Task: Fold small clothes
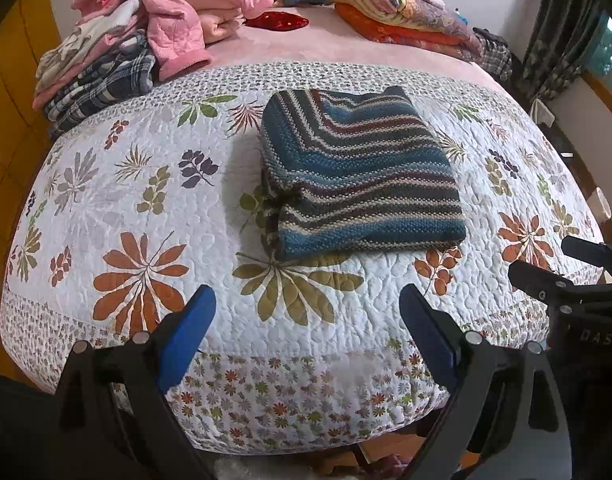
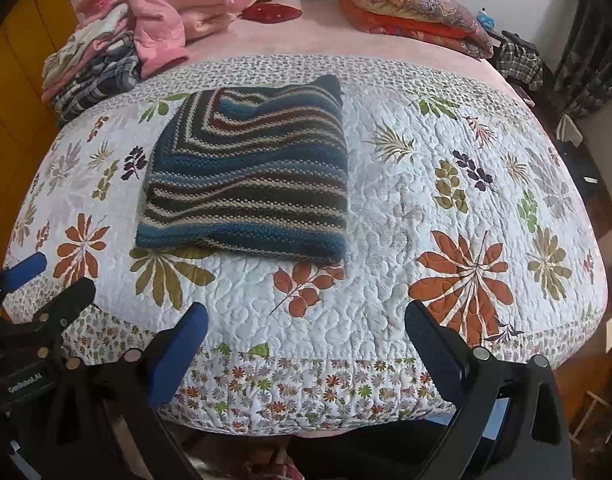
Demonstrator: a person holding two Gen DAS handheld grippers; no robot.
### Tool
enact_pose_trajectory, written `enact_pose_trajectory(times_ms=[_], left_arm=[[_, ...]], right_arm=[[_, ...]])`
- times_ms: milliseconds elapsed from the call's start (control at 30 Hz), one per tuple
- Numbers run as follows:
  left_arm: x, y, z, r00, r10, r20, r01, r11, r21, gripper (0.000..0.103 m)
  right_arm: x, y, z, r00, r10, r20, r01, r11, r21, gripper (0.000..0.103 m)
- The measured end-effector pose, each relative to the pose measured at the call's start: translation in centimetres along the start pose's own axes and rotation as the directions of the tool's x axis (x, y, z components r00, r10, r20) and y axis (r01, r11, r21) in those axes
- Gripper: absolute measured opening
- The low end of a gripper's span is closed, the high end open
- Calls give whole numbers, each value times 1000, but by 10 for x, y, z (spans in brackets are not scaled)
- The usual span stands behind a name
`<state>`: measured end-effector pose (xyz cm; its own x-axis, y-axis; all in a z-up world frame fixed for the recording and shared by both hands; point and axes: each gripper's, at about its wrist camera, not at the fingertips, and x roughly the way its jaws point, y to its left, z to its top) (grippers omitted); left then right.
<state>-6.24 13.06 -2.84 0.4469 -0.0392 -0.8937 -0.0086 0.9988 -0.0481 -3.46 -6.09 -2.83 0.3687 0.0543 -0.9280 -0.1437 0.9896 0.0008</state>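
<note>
Currently the bed (image 1: 106,208) carries the folded striped sweater (image 1: 358,172) at the quilt's centre, its long axis running away from the near edge. Both grippers hover at that edge, wide open and empty: the left gripper (image 1: 306,320) almost directly facing the sweater, the right gripper (image 2: 306,332) offset to its right.

Striped sweater (image 1: 358,176): coarse knit wool-like cloth, pebbled, matt. Quilt (image 1: 210,216) on the bed: stitched cotton-like cloth, puckered, matt, leaf print. Pink jacket (image 1: 186,12): quilted padded fabric, soft sheen. Left gripper (image 1: 308,332) and right gripper (image 2: 306,344): matt black plastic arms, fingers (image 1: 186,336) faced with blue rubbery pads, bright metal pivot pins. Floor (image 2: 594,408): glossy wood.
</note>
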Motion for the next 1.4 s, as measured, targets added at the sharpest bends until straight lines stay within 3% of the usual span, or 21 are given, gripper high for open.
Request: enact_pose_trajectory(times_ms=[267, 1400], left_arm=[[1, -2, 1, 1000, 1, 1, -1, 1000, 6, 92], [7, -9, -1, 1000, 9, -9, -9, 1000, 21, 92]], right_arm=[[0, 2, 1, 1000, -31, 6, 31, 999, -11, 99], [-2, -2, -2, 1000, -19, 11, 19, 1000, 25, 99]])
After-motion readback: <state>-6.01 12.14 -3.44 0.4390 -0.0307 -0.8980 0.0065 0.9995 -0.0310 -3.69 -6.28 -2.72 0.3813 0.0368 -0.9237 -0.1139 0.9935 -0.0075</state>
